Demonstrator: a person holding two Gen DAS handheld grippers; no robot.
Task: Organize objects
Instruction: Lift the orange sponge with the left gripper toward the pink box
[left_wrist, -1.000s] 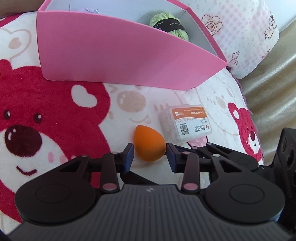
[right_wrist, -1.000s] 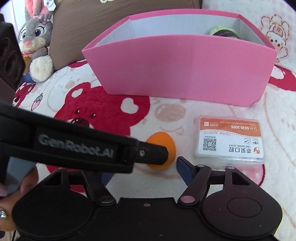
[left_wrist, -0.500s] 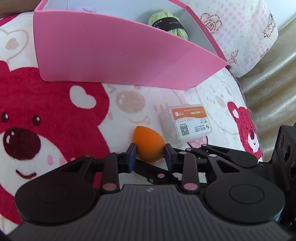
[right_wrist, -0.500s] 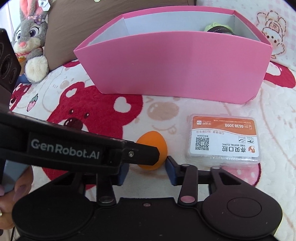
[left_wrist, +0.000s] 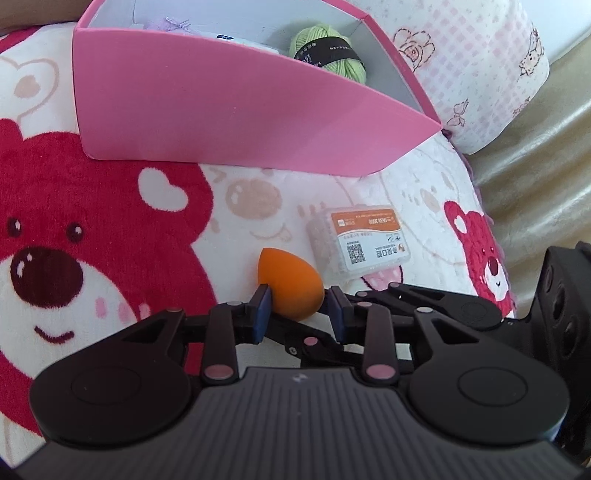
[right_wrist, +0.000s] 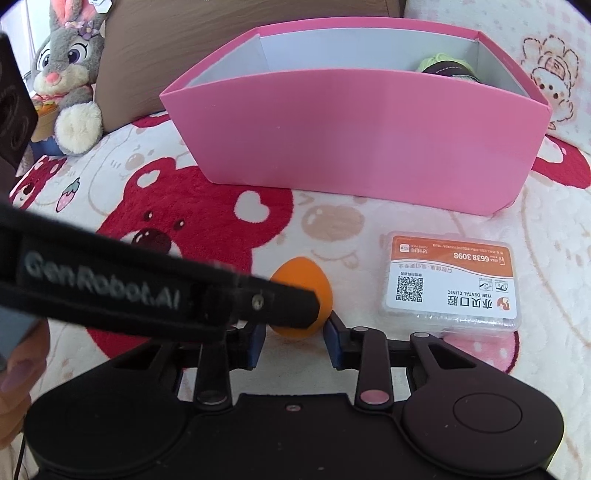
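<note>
- My right gripper (right_wrist: 293, 343) has just been closing with the orange sponge (right_wrist: 301, 295) between its blue pads; in the right wrist view both pads now sit against the sponge's lower sides, so I read it as clamped on the sponge.
- My left gripper (left_wrist: 297, 314) has narrowed around the same sponge (left_wrist: 290, 286); in its own view the left pad touches the sponge while the right pad sits just beside it, and I cannot tell whether that pad presses on it; one black finger of this gripper crosses the right wrist view in front of the sponge.
- The sponge is egg-shaped and lies on the bear-print blanket (left_wrist: 110, 229), between the big red bear and the clear plastic case (right_wrist: 450, 284); case and sponge are near each other but apart.
- The case lies flat with its orange and white label up.
- The pink box (right_wrist: 354, 133) stands open-topped on the blanket beyond both things; a green ball of yarn (left_wrist: 328, 51) sits in its right end, and something pale purple shows at its far left, too small for me to name.
- A grey plush rabbit (right_wrist: 70, 74) leans against a brown cushion (right_wrist: 155, 48) left of the box; part of a hand (right_wrist: 18, 376) shows at the left edge of the right wrist view.
</note>
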